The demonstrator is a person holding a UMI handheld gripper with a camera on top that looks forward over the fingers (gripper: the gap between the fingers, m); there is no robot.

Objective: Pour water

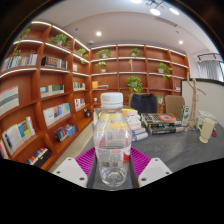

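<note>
A: Gripper view puts the bottle [112,140] dead centre, upright, white cap on top, between the 2 jaws.

B: Pinched, or just framed?

A: Both pink pads [86,160] sit against its sides with no gap I can make out, so I judge the gripper [112,168] is clamped on it.

B: Where would the water go?

A: Likely the cup [207,127] on the worktop [170,148], ahead and well off to the right. Books [160,122] lie between, further back.

B: Room to swing?

A: Open worktop toward the cup. Bottle's long axis is vertical; the cap looks on, which would block pouring.
</note>
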